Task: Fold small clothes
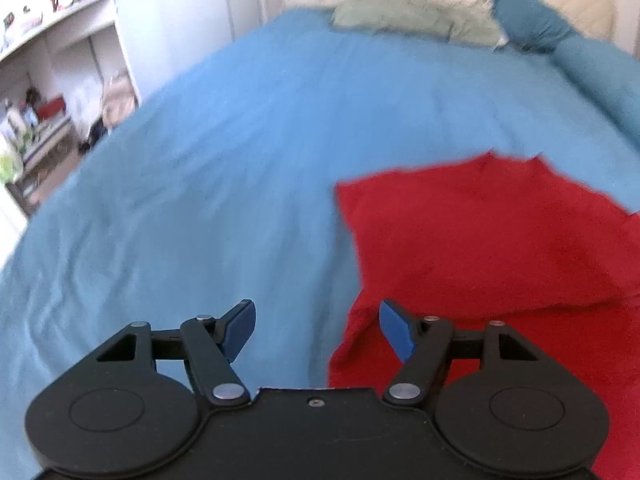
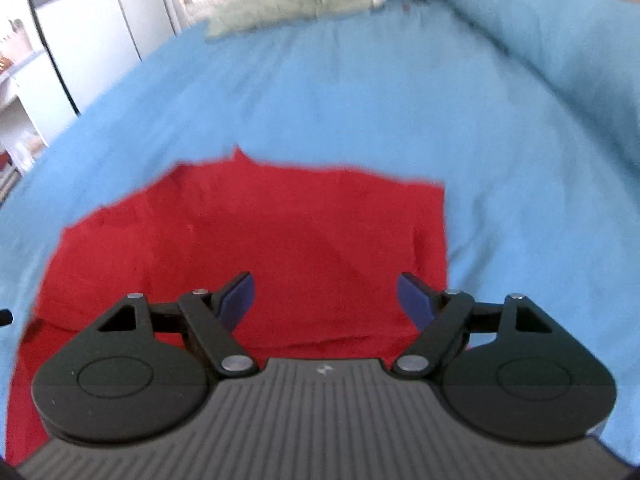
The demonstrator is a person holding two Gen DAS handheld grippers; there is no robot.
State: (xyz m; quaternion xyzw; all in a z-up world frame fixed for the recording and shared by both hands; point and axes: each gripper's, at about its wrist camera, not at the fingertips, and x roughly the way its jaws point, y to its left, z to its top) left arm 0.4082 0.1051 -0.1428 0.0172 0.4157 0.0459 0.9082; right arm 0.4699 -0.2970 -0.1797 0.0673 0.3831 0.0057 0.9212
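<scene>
Left gripper [image 1: 316, 330] — jaws spread, nothing between; hovers over the near-left edge of red garment [image 1: 480, 248]. Right gripper [image 2: 325, 300] — jaws spread, empty, above garment's near-right part. Garment lies partly folded on blue bedspread [image 1: 240, 140]. Pale green pillow [image 1: 392, 18] at far end w/ teal cushion [image 1: 528, 16].

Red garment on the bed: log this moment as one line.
red garment partly folded on blue bedspread | left gripper open, at its left edge | right gripper open, above it | nothing held
</scene>
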